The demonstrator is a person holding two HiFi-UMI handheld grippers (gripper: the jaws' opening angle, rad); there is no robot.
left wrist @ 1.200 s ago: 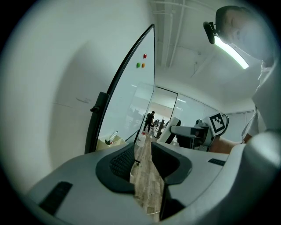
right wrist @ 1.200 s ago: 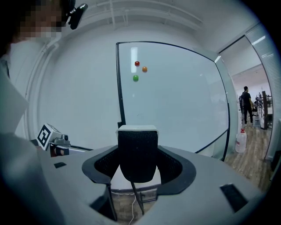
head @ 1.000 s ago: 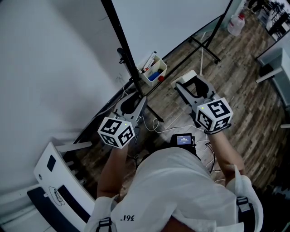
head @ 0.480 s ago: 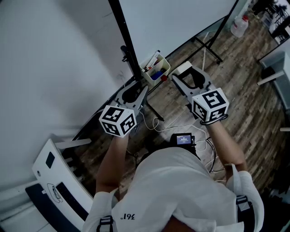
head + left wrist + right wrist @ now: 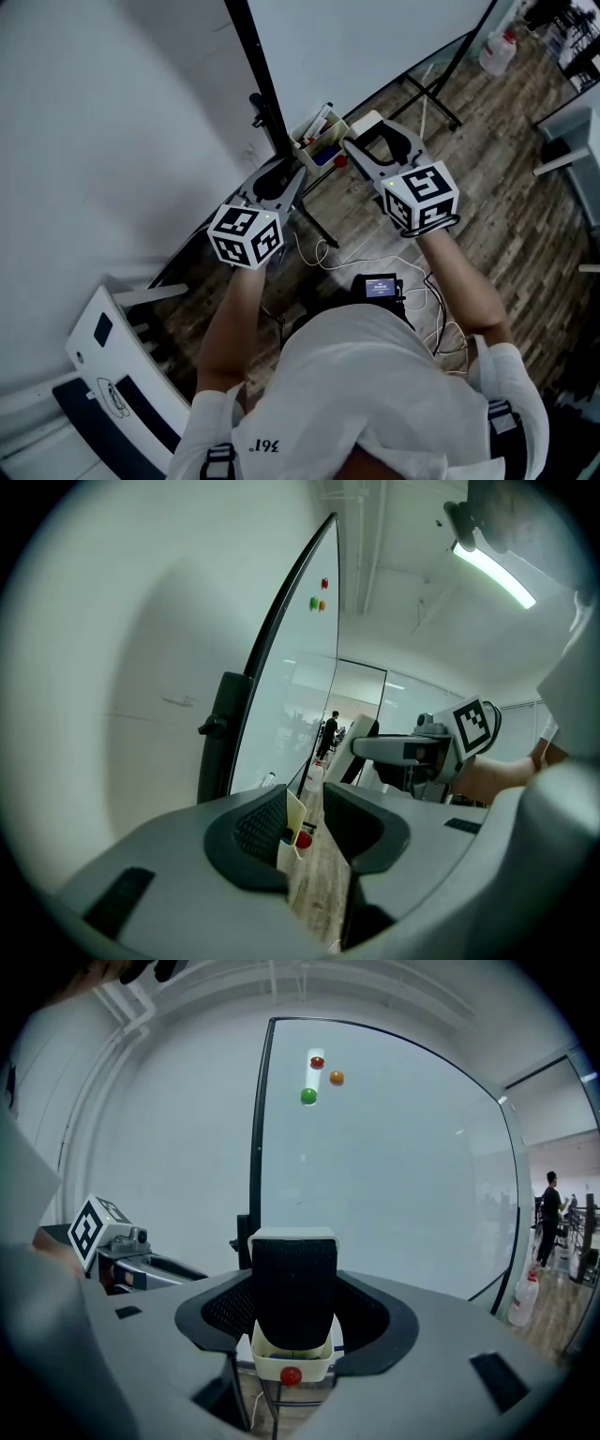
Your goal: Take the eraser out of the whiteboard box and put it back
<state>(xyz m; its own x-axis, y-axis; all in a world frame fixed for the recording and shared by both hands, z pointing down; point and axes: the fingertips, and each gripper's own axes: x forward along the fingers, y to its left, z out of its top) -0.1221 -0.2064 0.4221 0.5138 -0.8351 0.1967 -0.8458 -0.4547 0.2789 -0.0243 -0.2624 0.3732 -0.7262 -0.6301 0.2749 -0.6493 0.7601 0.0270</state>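
Wooden floor (image 5: 487, 178) below, whiteboard (image 5: 375, 37) ahead. Clenched the black-felt eraser (image 5: 292, 1279) upright in the right gripper (image 5: 292, 1305), at the mouth of the white box (image 5: 292, 1365) on the whiteboard stand (image 5: 255, 75). Held the left gripper (image 5: 305, 814) released and empty, jaws apart, near that stand.

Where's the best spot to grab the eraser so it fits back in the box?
Pinch its two narrow sides, coming at the black felt face, like the right hand-held gripper does. The eraser is a block with flat, parallel sides, and its lower end is left free for the box.
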